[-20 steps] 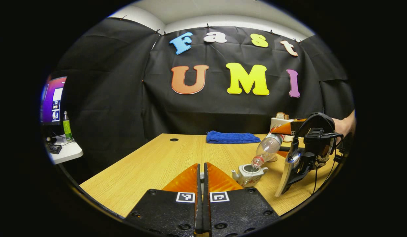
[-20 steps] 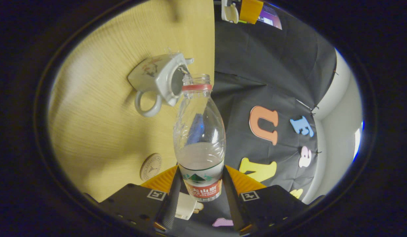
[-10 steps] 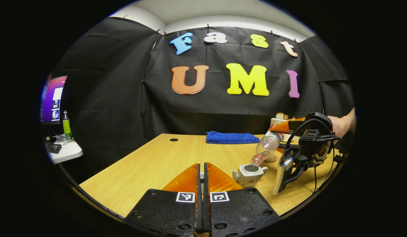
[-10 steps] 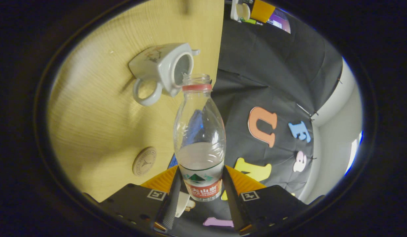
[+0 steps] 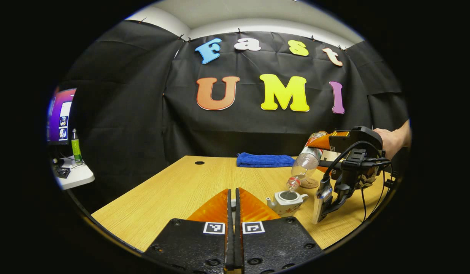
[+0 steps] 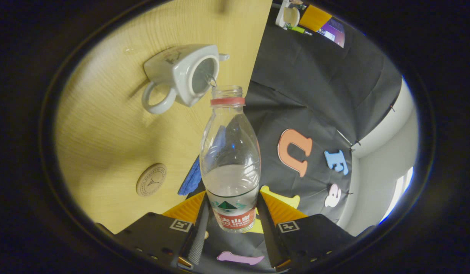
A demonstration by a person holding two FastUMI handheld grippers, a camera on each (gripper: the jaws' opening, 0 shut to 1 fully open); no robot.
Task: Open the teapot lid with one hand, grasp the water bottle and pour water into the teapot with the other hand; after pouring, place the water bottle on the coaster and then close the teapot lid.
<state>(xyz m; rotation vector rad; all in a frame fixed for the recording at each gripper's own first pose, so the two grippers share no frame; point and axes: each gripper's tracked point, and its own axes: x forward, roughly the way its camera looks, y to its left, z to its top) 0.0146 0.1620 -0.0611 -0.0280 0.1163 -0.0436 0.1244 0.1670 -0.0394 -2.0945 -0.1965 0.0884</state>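
Note:
A white teapot [image 5: 286, 201] stands on the wooden table [image 5: 174, 190] with its top uncovered. In the right gripper view the teapot [image 6: 181, 76] shows its open mouth. My right gripper [image 6: 231, 207] is shut on a clear water bottle [image 6: 230, 160] near its labelled base. That bottle [image 5: 304, 165] tilts neck-down, and its mouth hangs just above the teapot's opening. A round coaster [image 5: 309, 183] lies behind the teapot; the coaster [image 6: 151, 179] is bare. My left gripper [image 5: 233, 194] is shut, low over the table's near side, with a small pale bit of the lid between its fingers.
A folded blue towel [image 5: 265, 160] lies at the table's far edge. A hand [image 5: 391, 139] holds the right gripper, with cables hanging under it. To the far left, a side desk [image 5: 73, 175] carries a monitor and a green bottle [image 5: 75, 144].
The bottle's mouth has lifted out of the teapot's opening and the stream has stopped. The right gripper rose and turned back. The left gripper stayed still.

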